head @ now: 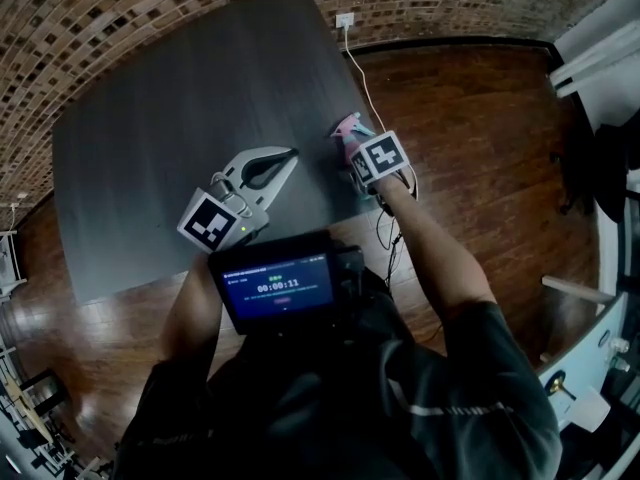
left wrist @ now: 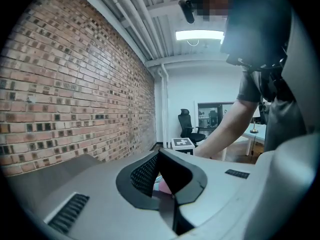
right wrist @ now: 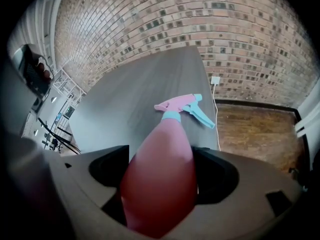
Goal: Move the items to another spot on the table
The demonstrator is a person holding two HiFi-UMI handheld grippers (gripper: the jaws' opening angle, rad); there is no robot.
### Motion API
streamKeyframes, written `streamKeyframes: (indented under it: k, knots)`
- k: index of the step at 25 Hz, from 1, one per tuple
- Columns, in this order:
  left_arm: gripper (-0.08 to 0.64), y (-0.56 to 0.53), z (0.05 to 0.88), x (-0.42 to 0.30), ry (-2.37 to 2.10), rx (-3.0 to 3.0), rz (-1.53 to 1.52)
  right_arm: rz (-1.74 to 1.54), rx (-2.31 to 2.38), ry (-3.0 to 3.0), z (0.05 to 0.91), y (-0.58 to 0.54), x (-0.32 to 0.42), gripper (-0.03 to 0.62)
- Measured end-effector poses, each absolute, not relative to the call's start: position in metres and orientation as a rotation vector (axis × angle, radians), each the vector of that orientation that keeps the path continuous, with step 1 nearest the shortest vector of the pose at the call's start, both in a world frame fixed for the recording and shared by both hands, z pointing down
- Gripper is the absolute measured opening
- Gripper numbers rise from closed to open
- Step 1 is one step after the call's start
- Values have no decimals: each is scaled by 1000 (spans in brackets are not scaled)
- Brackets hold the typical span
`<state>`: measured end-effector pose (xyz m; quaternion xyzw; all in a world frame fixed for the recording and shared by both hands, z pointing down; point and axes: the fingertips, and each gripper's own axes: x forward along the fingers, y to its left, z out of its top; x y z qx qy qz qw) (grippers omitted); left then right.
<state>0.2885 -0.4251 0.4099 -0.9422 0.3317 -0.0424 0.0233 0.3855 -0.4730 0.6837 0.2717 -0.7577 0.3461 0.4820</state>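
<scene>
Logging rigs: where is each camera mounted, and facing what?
Head view: on the head, steeply down at table; forearms, left gripper, right gripper show.
Left gripper view: on that gripper, level toward brick wall; its jaws and the person's arm show.
Right gripper view: on that gripper, down along the held spray bottle to the table.
Shared: head and right gripper views show the spray bottle.

Office or lab room, brick wall running along one side, pipes crossing the ceiling, strip light glowing, office chair standing at the far end, dark table sitting on wood floor.
</scene>
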Motion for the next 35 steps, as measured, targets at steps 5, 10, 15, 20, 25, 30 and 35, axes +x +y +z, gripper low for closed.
streamKeyframes:
  k: [5, 10, 15, 20, 25, 30, 35]
  knots:
    - [-3, -422, 412, 283, 1014, -2922, -141, 871, 627, -1828, 686, -472, 383, 423]
    - [-3, -423, 420, 283, 1002, -2905, -139, 858, 654, -1851, 705, -474, 387, 466]
    - [-3, -396, 400, 272, 958, -2908, -148, 868, 689, -1867, 684, -446, 385, 489]
    - [-3, -402, 402, 255, 932, -2885, -87, 860, 715, -1905, 667, -459, 390, 489]
    - [-3, -406, 367, 262, 924, -2869, -83, 842, 753, -1988, 631, -467, 396, 489]
    - [-3, -398, 339, 266, 909, -2832, -11, 784, 830, -2153, 569, -468, 399, 489]
    - [-3, -394, 299, 260, 926, -2783, 55, 604, 857, -2386, 445, -460, 384, 440]
